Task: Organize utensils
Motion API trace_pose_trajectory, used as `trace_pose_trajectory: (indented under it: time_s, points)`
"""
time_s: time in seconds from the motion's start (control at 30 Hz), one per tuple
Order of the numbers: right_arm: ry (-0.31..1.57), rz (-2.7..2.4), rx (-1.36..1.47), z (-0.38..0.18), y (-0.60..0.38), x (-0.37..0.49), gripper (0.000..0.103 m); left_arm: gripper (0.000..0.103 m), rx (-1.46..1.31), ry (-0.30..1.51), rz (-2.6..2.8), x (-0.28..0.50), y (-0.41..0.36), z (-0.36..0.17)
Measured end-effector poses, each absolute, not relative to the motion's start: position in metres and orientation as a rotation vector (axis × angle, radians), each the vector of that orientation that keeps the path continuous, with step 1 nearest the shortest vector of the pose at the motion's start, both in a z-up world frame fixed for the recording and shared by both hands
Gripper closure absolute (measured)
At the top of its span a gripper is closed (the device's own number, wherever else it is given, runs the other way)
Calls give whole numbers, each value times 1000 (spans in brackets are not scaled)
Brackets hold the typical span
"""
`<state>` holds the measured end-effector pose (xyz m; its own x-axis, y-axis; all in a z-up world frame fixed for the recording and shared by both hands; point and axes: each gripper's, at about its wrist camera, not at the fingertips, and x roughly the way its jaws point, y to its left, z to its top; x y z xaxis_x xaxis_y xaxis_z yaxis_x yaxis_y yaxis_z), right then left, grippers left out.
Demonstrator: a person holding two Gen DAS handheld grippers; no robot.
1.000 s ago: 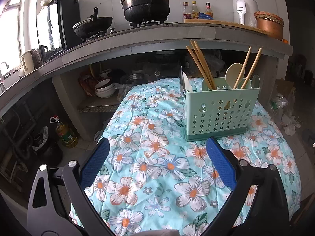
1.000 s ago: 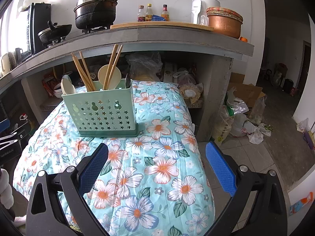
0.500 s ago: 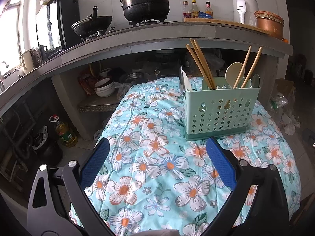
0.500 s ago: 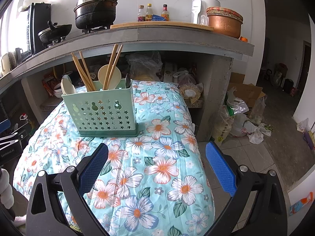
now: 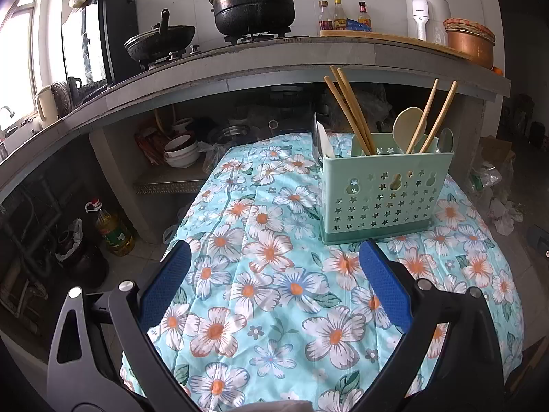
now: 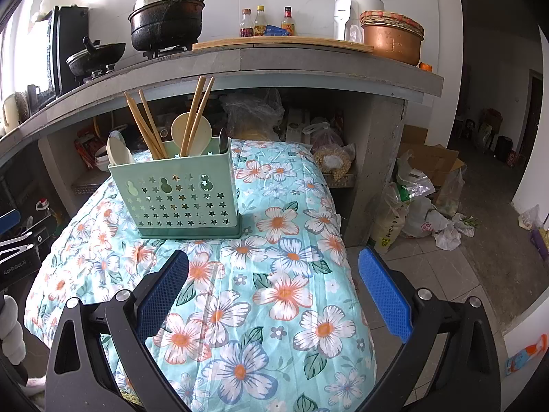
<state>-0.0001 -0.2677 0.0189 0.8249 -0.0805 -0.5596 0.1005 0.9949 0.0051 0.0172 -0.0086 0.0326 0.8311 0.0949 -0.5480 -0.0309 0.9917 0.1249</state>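
Observation:
A mint green utensil caddy (image 5: 382, 195) (image 6: 178, 195) with star cut-outs stands upright on the floral tablecloth (image 5: 274, 274) (image 6: 274, 274). Wooden chopsticks (image 5: 348, 110) (image 6: 145, 125) lean out of it in two pairs, beside a cream spoon (image 5: 406, 125) (image 6: 190, 130) and a white spoon (image 6: 116, 149) at its left end. My left gripper (image 5: 274, 281) hovers open over the cloth, short of the caddy. Open too, my right gripper (image 6: 272, 288) hangs over the table's right part, with the caddy ahead to its left. Neither one holds anything.
A grey counter (image 5: 240, 65) runs behind the table with a black pot (image 5: 254, 3), a wok (image 5: 159, 39), bottles (image 6: 264, 22) and a copper bowl (image 6: 391, 39). Bowls (image 5: 180, 152) sit underneath. Bags and boxes (image 6: 425, 185) litter the floor at right. An oil bottle (image 5: 113, 228) stands at left.

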Motion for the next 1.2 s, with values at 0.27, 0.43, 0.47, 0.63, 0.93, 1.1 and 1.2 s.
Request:
trace_pose_trajectory:
  time_s: [0.27,0.43,0.47,0.63,0.93,1.1,1.2]
  points:
    - [594,-95,35,19,-268,0,6,8,112,595,64,18,-10,30]
    - [595,-96,36,19,-267,0,6,8,111,595,65,18,-9,30]
    - [595,-96,36,19,-267,0,6,8,111,596,65,18,-9,30]
    - [594,-95,36,19,-267,0,6,8,112,595,64,18,-9,30]
    - [595,-96,38,19,-268,0,6,8,111,596,65,18,-9,30]
    - [596,-95,38,19,-266,0,6,8,110,600,66,19,-8,30]
    - [595,-95,38,19,-266,0,6,8,110,601,67,18,-7,29]
